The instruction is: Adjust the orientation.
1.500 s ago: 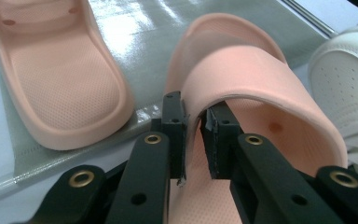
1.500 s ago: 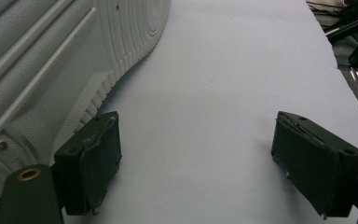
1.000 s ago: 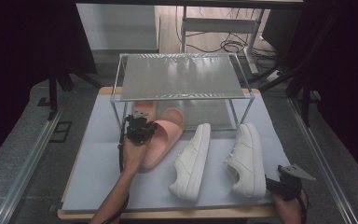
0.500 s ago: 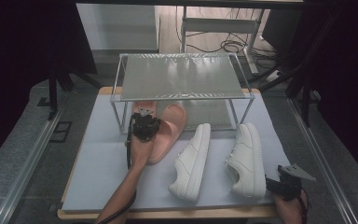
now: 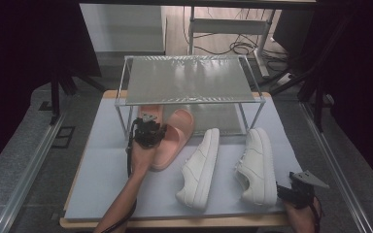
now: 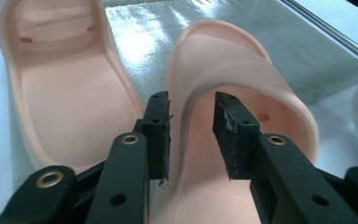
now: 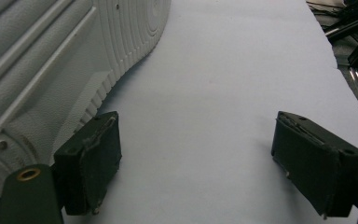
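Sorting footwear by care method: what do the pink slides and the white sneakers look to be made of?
The pink slides look like moulded foam or soft rubber: one seamless matte piece, with a fine dotted footbed. The white sneakers look like smooth leather or a synthetic version, with stitched panels and ribbed rubber soles.

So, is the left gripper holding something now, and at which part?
Nothing. The left gripper has just been opening; its jaws stand apart around the pink slipper strap edge, without pressing.
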